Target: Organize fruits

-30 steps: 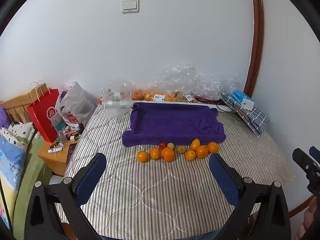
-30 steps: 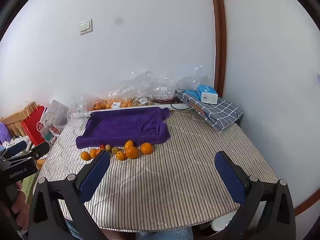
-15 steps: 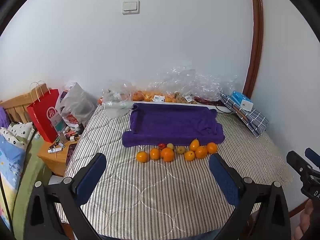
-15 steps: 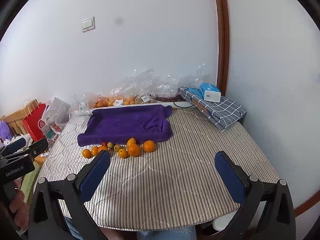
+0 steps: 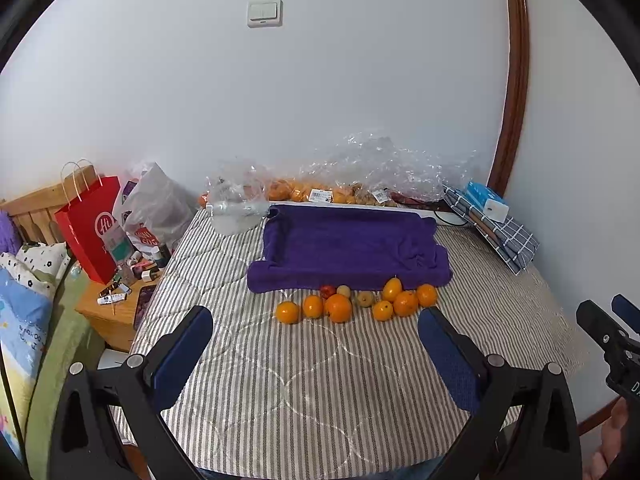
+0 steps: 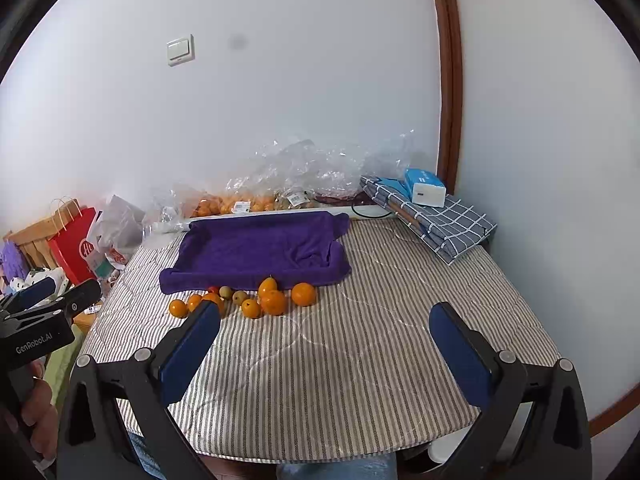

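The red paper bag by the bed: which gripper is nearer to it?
Left. The left gripper hangs over the striped cover on the side of the red bag; the right gripper is farther toward the wall side.

A table covered with a grey striped quilted cloth (image 5: 320, 380) carried everything. A purple towel (image 5: 348, 248) lay spread across its middle. Just in front of the towel sat a loose row of fruits (image 5: 352, 304): oranges, a small red one and two greenish-brown ones. Along the wall edge lay clear plastic bags (image 5: 380, 168) holding more fruit. At the right rear corner rested a folded checked cloth (image 5: 500, 236) with a blue-and-white box (image 5: 488, 202) on it.
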### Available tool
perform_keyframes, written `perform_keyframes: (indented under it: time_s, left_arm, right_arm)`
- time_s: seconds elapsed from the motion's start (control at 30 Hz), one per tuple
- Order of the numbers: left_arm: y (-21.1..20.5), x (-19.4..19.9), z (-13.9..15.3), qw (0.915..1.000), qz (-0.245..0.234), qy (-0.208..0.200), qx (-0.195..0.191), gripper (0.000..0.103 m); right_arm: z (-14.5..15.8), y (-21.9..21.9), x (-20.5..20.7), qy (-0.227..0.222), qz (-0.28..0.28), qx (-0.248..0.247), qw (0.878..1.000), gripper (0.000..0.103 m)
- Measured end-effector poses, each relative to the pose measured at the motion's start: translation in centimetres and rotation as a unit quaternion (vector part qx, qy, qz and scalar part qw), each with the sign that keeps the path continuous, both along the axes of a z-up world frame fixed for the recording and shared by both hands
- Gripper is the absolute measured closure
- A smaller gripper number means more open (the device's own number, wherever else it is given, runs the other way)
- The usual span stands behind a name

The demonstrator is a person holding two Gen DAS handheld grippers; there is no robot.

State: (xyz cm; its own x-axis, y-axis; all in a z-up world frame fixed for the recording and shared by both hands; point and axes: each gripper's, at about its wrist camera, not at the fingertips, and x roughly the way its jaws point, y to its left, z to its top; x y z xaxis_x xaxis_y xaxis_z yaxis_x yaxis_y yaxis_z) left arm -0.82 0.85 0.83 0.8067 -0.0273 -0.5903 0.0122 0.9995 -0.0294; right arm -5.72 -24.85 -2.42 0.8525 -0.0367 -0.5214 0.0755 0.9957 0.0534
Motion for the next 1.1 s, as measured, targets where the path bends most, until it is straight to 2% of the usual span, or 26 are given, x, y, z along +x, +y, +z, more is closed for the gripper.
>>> perform_keyframes:
  time_s: [1.1]
  left_arm:
    - [0.6,0.0,-0.5,1.0000,0.006,-0.004,-0.004,0.000]
  right_arm:
    - [-1.0,0.0,0.9,-0.003,0.010,0.010,1.000,0.000]
